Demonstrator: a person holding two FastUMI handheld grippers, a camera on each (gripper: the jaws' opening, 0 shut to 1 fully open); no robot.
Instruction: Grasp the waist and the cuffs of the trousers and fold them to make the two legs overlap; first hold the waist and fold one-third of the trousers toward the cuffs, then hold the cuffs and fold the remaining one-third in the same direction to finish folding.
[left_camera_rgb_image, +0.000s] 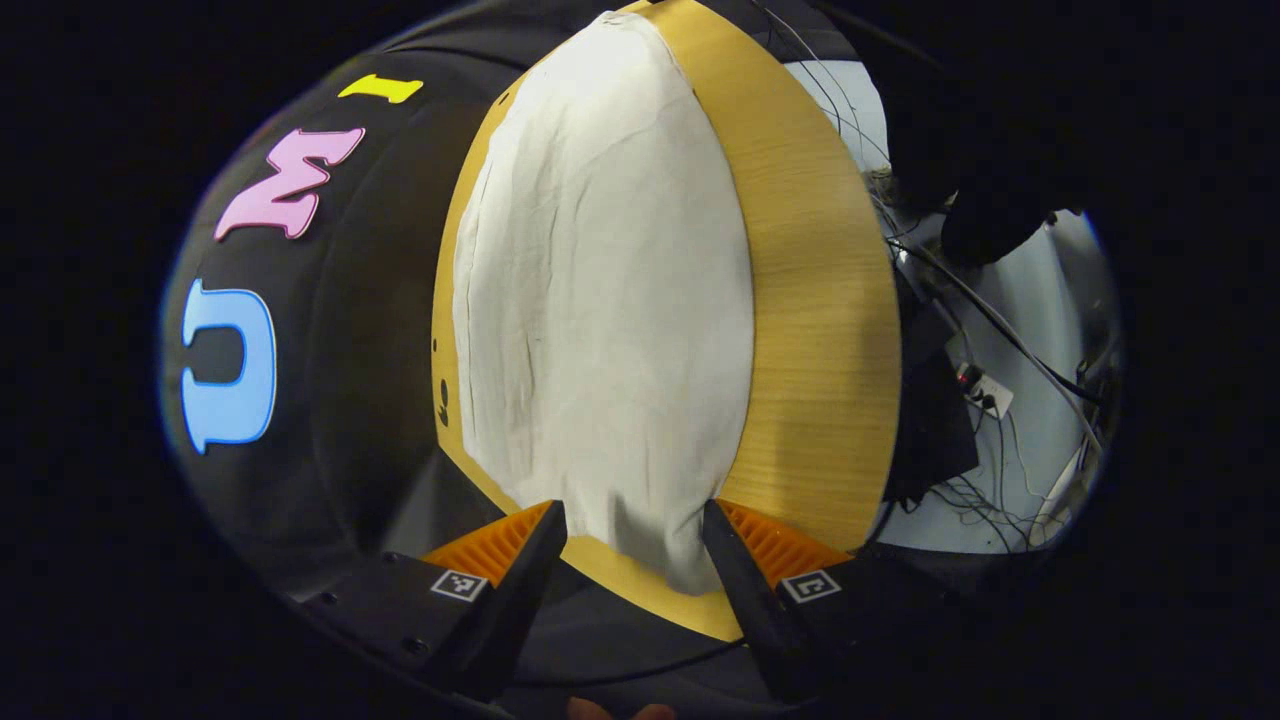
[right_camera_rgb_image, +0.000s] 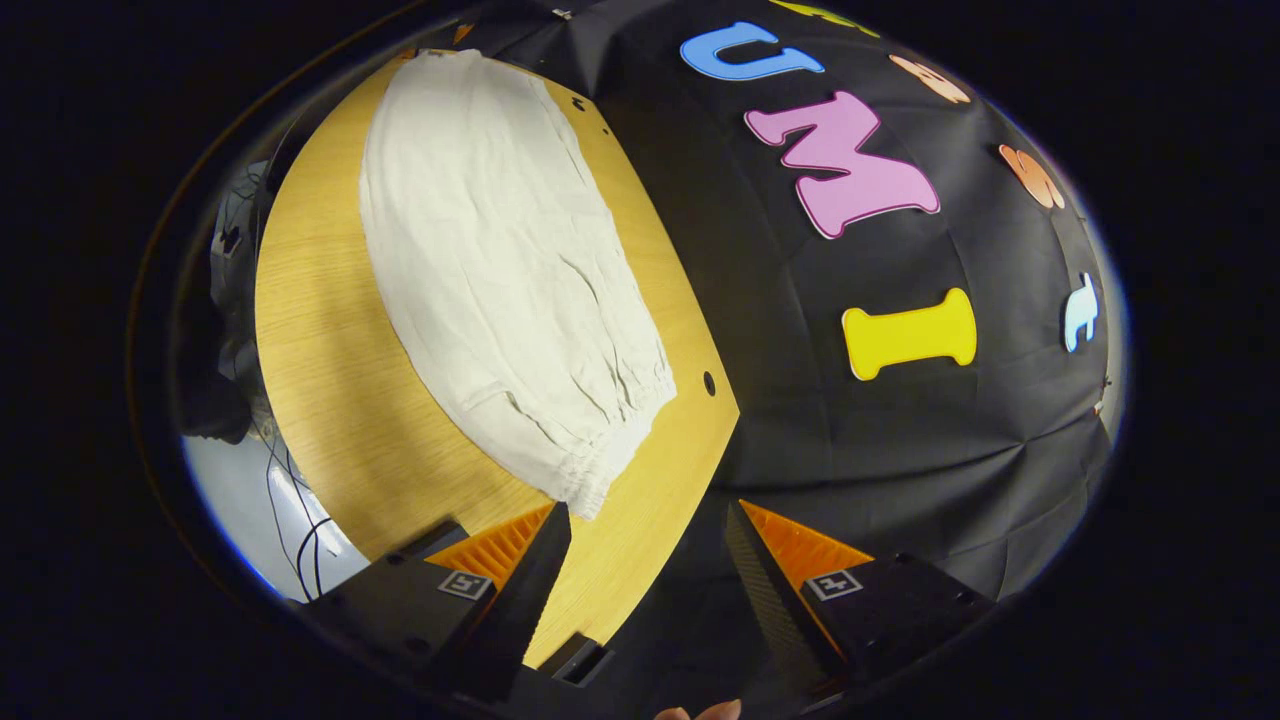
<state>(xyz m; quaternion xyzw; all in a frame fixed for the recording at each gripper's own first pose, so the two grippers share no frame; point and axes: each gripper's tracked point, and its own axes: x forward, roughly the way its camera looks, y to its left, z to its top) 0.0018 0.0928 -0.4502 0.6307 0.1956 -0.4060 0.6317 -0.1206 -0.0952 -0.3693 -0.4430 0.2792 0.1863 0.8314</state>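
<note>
Nearest in the left gripper view, the left tongs (left_camera_rgb_image: 632, 530) stand wide apart with nothing between the fingers; they hang above the near edge of the wooden bench (left_camera_rgb_image: 820, 330). Between those 2 fingers the near end of the white trousers (left_camera_rgb_image: 610, 300) tapers toward the bench edge, lying under the gap but not touched by either finger. From there the trousers run away along the bench as 1 long, flat, lightly creased strip, with a seam line down their left side. Left of the bench hangs the black cloth wall (left_camera_rgb_image: 350, 330). Right of the bench, past its edge, lie a pale floor (left_camera_rgb_image: 1040, 330) and a tangle of dark cables (left_camera_rgb_image: 980, 310).

In the right gripper view, the right tongs (right_camera_rgb_image: 648, 540) are likewise spread wide and grip nothing. Far left, cables (right_camera_rgb_image: 290, 510) trail over the pale floor. Next comes the bench (right_camera_rgb_image: 330, 380), with the trousers (right_camera_rgb_image: 490, 270) laid diagonally across it. Their gathered elastic waist (right_camera_rgb_image: 615, 445) is the end nearest these tongs, just beyond the left finger and clear of it. A small round hole (right_camera_rgb_image: 709, 383) sits in the bench just right of the waist. Beyond the bench's right edge rises the black cloth wall (right_camera_rgb_image: 900, 450).
</note>
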